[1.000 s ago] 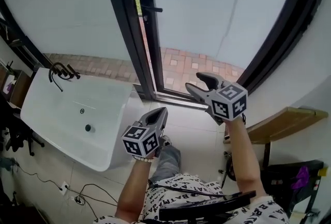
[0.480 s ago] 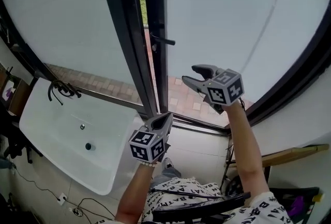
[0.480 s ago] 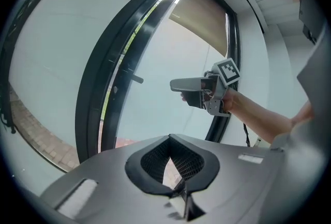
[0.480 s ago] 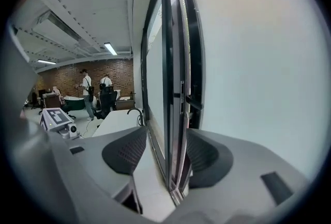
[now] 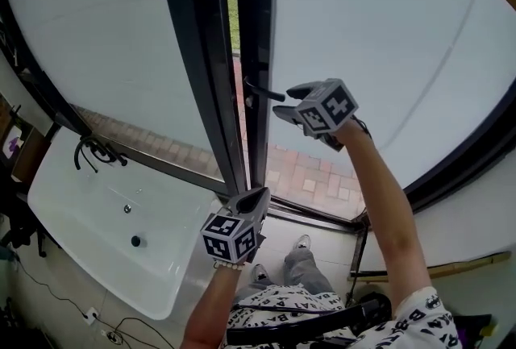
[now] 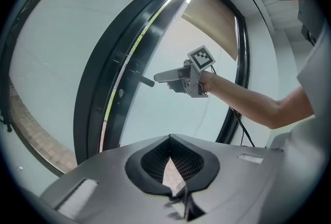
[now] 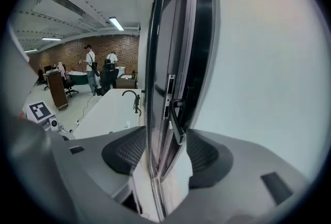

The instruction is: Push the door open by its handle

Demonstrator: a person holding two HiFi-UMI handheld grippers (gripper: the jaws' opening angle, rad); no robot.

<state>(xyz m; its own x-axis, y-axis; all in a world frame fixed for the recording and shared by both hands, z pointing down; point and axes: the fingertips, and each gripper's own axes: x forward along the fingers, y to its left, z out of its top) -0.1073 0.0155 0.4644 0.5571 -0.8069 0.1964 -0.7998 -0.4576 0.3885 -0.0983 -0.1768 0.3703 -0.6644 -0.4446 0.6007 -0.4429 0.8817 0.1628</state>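
Note:
A black-framed glass door point(image 5: 371, 41) stands slightly ajar, with a strip of grass showing in the gap. Its black lever handle point(image 5: 260, 89) sticks out from the dark frame. My right gripper point(image 5: 282, 101) is raised to it, open, with the lever's free end between the two fingers. In the right gripper view the handle point(image 7: 177, 120) lies in the middle between the jaws, next to the door's edge. My left gripper point(image 5: 248, 201) hangs low by the bottom of the frame, shut and empty. The left gripper view shows the right gripper point(image 6: 161, 77) touching the handle point(image 6: 145, 81).
A white bathtub point(image 5: 81, 206) with a black tap point(image 5: 93, 151) stands at the left, below a fixed glass pane. A wooden shelf point(image 5: 459, 265) is at the lower right. Brick paving lies outside. Several people stand far back in the room.
My right gripper has risen and moved left, from floor height up to the handle. The head view has tilted upward. The left gripper has stayed low and shut.

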